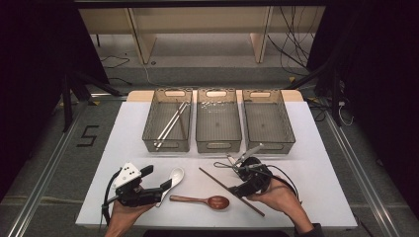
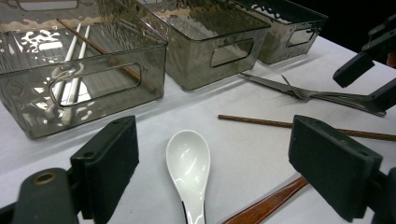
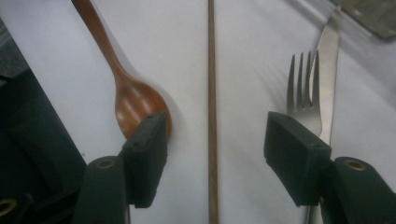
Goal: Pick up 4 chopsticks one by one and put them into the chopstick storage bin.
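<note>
My right gripper (image 1: 242, 190) (image 3: 215, 144) is low over the white table, open, its jaws on either side of a thin brown chopstick (image 1: 217, 180) (image 3: 212, 93) without touching it. A wooden spoon (image 1: 202, 201) (image 3: 135, 102) lies just left of that chopstick; on the other side lie a metal fork (image 3: 303, 93) and knife (image 3: 329, 56). My left gripper (image 1: 159, 183) (image 2: 224, 168) is open near the front left. A white ceramic spoon (image 1: 174, 177) (image 2: 189, 163) lies on the table between its jaws, untouched.
Three clear grey bins stand in a row at the back: the left bin (image 1: 148, 126) holds white chopsticks (image 1: 170, 123) and a brown one, then the middle bin (image 1: 218, 145) and the right bin (image 1: 269, 145). The table's front edge is close to both hands.
</note>
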`<state>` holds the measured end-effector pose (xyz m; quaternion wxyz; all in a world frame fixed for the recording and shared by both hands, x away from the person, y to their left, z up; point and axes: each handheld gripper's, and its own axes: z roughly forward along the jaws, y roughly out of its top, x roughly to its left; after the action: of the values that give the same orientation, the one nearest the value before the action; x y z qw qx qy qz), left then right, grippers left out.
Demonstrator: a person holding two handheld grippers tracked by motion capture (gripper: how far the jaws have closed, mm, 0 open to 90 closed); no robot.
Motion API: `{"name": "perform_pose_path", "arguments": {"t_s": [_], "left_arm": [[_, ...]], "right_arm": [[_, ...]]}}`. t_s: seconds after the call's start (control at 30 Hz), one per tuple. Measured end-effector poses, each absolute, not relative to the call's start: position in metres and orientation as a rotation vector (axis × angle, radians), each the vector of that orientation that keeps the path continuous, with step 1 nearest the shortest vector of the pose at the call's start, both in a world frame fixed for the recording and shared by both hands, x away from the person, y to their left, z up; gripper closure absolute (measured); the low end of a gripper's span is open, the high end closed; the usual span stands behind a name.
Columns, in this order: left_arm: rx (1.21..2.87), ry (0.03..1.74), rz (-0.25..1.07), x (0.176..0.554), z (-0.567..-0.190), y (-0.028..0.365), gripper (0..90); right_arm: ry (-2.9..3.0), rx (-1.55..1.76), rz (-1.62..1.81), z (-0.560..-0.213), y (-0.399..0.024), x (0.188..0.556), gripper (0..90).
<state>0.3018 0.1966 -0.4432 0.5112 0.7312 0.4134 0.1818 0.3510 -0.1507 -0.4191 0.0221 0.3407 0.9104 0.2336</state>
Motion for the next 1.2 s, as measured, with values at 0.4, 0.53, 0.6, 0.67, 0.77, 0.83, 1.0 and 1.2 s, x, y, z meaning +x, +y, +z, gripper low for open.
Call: {"name": "perform_pose_path", "arguments": {"t_s": [0.4,0.53,0.6,0.67,0.77,0.83,1.0,1.2], "left_arm": [[1.764,0.993,0.440,0.302,-0.443,0.197,15.7],[1.768,0.993,0.439,0.302,-0.443,0.197,15.7],[1.768,0.993,0.436,0.302,-0.443,0.196,15.7],[1.773,0.990,0.437,0.302,-0.443,0.196,15.7],[1.772,0.990,0.438,0.302,-0.443,0.196,15.7],[1.773,0.990,0.437,0.302,-0.443,0.197,15.7],[1.774,0.989,0.437,0.302,-0.443,0.197,15.7],[1.773,0.988,0.436,0.302,-0.444,0.197,15.8]], "right_arm": [[2.900,1.042,0.516,-0.442,-0.150,0.351,53.6],[2.911,1.032,0.478,-0.446,-0.150,0.350,56.7],[2.921,1.023,0.464,-0.447,-0.149,0.349,58.3],[2.928,1.020,0.442,-0.448,-0.148,0.349,60.5],[2.932,1.019,0.406,-0.451,-0.148,0.348,63.9],[2.939,1.015,0.389,-0.452,-0.147,0.347,65.9],[2.939,1.007,0.340,-0.454,-0.146,0.347,70.0],[2.928,0.985,0.308,-0.456,-0.143,0.345,74.3]]}}
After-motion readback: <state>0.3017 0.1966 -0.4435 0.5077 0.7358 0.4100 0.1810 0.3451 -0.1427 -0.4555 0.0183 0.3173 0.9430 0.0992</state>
